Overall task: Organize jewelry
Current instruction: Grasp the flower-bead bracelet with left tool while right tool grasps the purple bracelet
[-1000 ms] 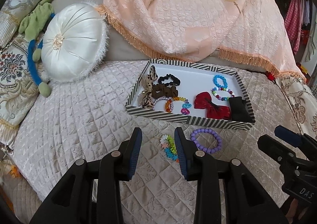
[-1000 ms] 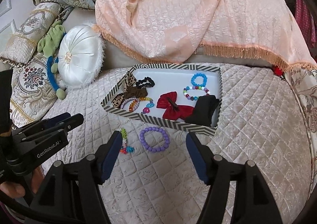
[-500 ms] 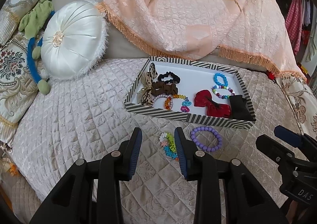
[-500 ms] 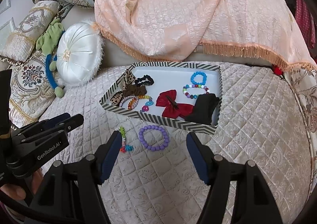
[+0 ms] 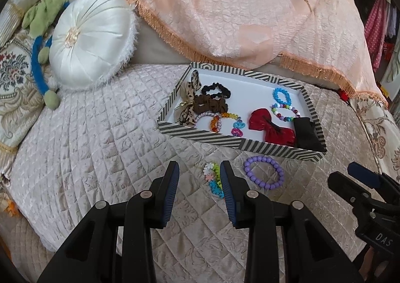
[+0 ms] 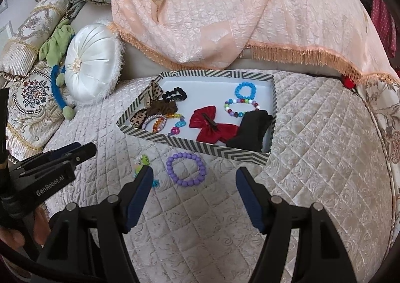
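Note:
A striped tray (image 5: 240, 143) (image 6: 195, 144) on the quilted bed holds bracelets, scrunchies, a red bow (image 5: 271, 127) and a black cloth. In front of it on the quilt lie a purple bead bracelet (image 5: 264, 174) (image 6: 186, 169) and a multicolour flower bracelet (image 5: 213, 179) (image 6: 143, 161). My left gripper (image 5: 198, 178) is open and empty, its right finger just beside the flower bracelet. My right gripper (image 6: 193, 184) is open wide and empty, hovering just in front of the purple bracelet.
A round white cushion (image 5: 91, 41) and patterned pillows lie at the left. A peach fringed blanket (image 5: 250, 12) is draped behind the tray. A green and blue plush toy (image 5: 42, 32) lies beside the cushion. The bed edge curves off at the right.
Both grippers have moved slightly forward toward the two bracelets on the quilt. Neither has closed or picked anything up.

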A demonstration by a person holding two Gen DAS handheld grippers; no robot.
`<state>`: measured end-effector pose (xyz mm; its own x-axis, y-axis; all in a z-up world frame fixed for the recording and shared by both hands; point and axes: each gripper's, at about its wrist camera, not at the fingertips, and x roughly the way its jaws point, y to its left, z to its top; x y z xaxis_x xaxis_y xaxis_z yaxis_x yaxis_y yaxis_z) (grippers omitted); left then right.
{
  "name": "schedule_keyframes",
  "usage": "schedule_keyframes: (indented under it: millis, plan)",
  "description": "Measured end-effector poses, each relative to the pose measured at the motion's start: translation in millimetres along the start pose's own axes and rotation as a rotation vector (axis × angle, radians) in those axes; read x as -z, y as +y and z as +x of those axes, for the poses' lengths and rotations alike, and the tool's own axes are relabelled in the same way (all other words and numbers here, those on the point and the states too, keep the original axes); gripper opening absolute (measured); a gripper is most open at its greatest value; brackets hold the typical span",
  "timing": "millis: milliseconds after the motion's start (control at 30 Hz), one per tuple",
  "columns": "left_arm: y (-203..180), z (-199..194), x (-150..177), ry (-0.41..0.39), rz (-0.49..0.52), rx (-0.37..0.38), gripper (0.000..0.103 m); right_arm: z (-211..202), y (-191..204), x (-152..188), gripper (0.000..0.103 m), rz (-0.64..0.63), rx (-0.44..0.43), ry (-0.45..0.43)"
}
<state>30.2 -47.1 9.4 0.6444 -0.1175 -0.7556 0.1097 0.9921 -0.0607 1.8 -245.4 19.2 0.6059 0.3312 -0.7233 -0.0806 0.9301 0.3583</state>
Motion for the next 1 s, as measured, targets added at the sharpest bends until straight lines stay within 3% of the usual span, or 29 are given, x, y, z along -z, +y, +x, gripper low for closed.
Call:
schedule_keyframes:
  millis: [800, 1000]
  plan:
    - [7.6, 44.3, 8.3, 0.108, -0.024, 0.026, 0.024, 48.7, -6.2, 8.6, 0.072, 0.006, 0.004, 0.095]
    - [20.1, 62.6, 10.2, 0.167, -0.082, 0.107, 0.024, 65.9, -11.6, 8.7, 0.072, 0.015, -0.005, 0.100]
